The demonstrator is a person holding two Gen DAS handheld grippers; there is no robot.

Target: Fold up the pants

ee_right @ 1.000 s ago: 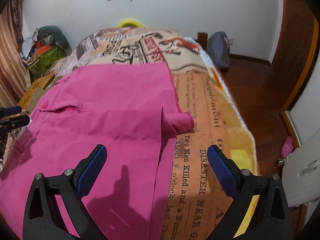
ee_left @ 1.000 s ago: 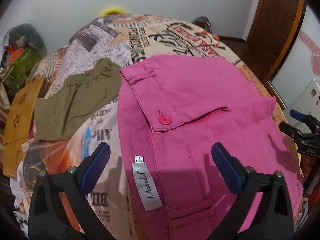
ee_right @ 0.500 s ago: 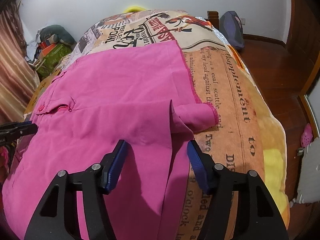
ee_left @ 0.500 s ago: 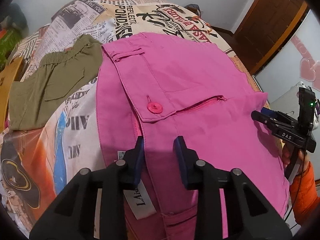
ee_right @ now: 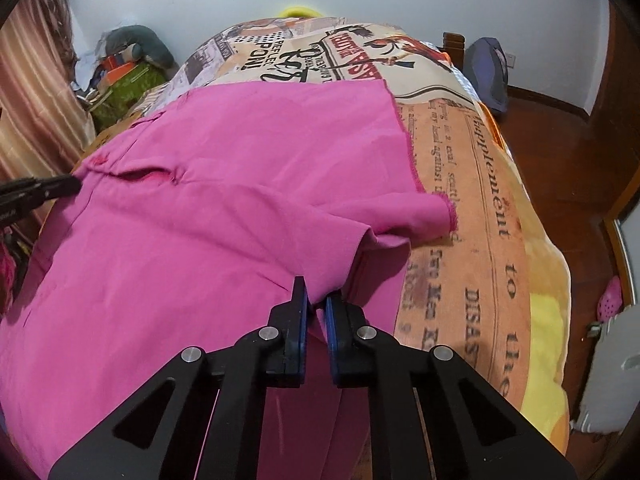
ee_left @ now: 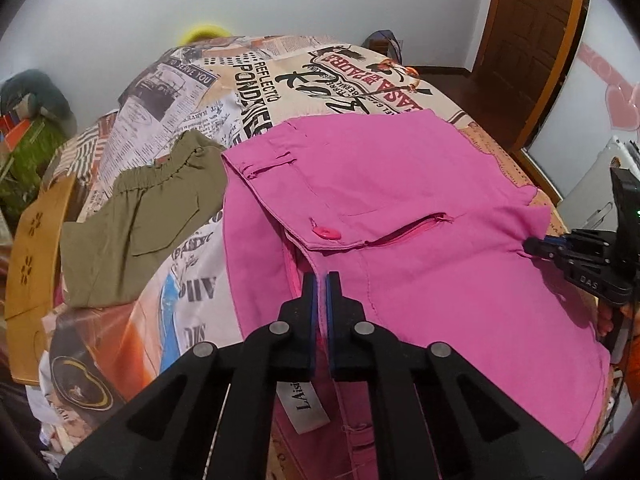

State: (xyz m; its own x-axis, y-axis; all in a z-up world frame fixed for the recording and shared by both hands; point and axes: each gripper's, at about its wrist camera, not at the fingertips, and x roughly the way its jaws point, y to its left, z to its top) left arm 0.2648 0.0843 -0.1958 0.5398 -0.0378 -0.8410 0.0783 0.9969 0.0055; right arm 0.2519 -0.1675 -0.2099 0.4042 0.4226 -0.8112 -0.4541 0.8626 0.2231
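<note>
The pink pants (ee_left: 400,200) are spread flat across the newspaper-print bedspread (ee_left: 240,92), waistband toward the left and leg hems toward the right. The left gripper (ee_left: 321,280) is clenched on a ridge of fabric at the fly, just below the pink button (ee_left: 326,233), and the right gripper (ee_right: 316,296) is pinched on a raised fold near the hem, where one leg opening (ee_right: 432,216) is flipped over. Judging from this, a lengthwise fold is being started, and it is best done by both pinches being lifted together and level, so that the near half is carried over the far half and the edges are matched before release; uneven lifting could drag the cloth into creases. How many layers are caught between each pair of blue pads cannot be made out. The near edge of the pants is cut off below both grippers, and the white label (ee_left: 306,408) is half hidden behind the left gripper. An olive garment (ee_left: 136,220) lies just beside the waistband; whether the two are touching cannot be told.
</note>
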